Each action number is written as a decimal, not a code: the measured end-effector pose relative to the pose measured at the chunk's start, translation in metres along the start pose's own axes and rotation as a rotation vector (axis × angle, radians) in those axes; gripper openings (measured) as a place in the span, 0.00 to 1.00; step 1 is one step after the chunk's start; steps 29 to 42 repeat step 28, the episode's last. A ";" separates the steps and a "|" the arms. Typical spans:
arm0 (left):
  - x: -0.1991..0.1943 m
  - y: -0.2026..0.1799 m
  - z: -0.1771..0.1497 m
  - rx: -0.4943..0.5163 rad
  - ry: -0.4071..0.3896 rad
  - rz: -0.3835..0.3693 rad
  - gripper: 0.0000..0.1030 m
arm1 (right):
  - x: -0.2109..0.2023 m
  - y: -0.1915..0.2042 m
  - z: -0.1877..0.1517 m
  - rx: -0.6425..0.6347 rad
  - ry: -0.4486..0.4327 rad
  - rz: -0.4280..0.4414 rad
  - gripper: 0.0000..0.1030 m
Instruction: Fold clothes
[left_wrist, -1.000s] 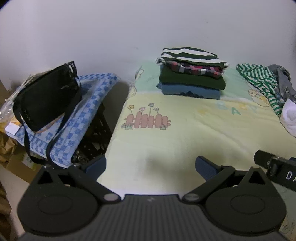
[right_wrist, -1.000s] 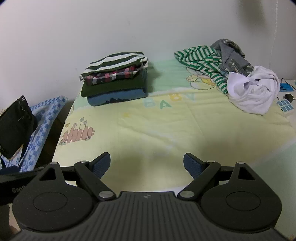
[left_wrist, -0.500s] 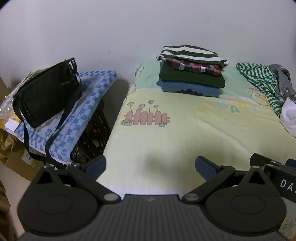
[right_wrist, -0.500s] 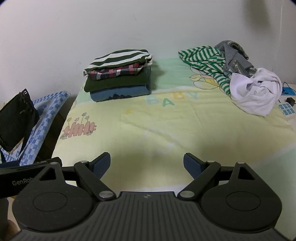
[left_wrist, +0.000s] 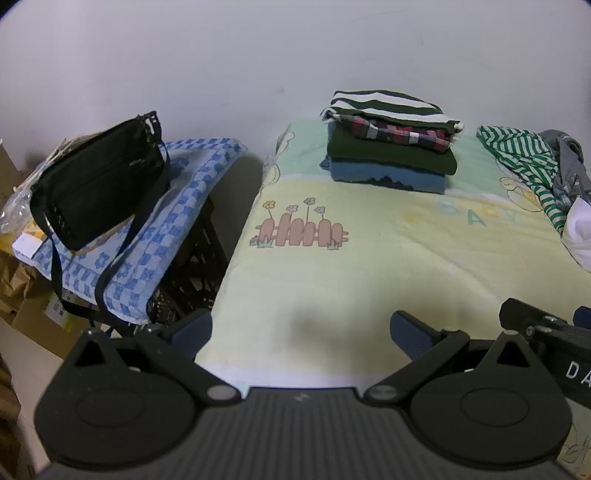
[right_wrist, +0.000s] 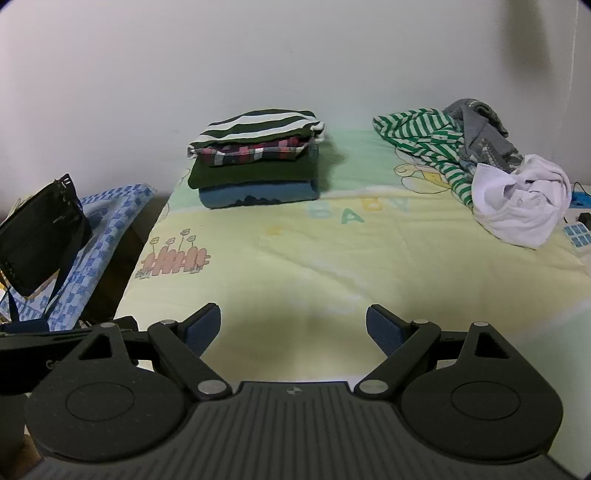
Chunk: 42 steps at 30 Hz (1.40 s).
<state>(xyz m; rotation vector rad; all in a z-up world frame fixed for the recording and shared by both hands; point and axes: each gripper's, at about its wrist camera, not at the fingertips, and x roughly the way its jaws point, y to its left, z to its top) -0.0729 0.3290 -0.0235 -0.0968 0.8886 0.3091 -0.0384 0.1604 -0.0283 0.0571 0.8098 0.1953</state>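
- Left tool (left_wrist: 301, 330): jaws apart, empty, above the bed (left_wrist: 369, 266).
- Right tool (right_wrist: 293, 325): jaws apart, empty.
- Folded stack (right_wrist: 255, 158) and unfolded pile (right_wrist: 480, 162) lie well apart.

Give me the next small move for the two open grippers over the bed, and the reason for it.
Probably move the right gripper toward the white garment, the nearest piece of the unfolded heap. Both sets of jaws stand open and empty, the left gripper included; four garments already sit in the folded stack, while the green striped top and grey garment lie crumpled behind the white one.
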 end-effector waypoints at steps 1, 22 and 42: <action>0.000 0.001 0.000 -0.002 0.000 0.000 0.99 | 0.000 0.000 0.000 0.000 0.002 0.003 0.86; 0.006 -0.005 -0.001 0.022 -0.015 0.003 0.99 | 0.003 -0.002 -0.001 0.024 0.009 0.014 0.86; 0.009 -0.006 0.001 0.022 -0.016 -0.004 0.99 | 0.005 -0.003 0.001 0.019 0.008 0.013 0.86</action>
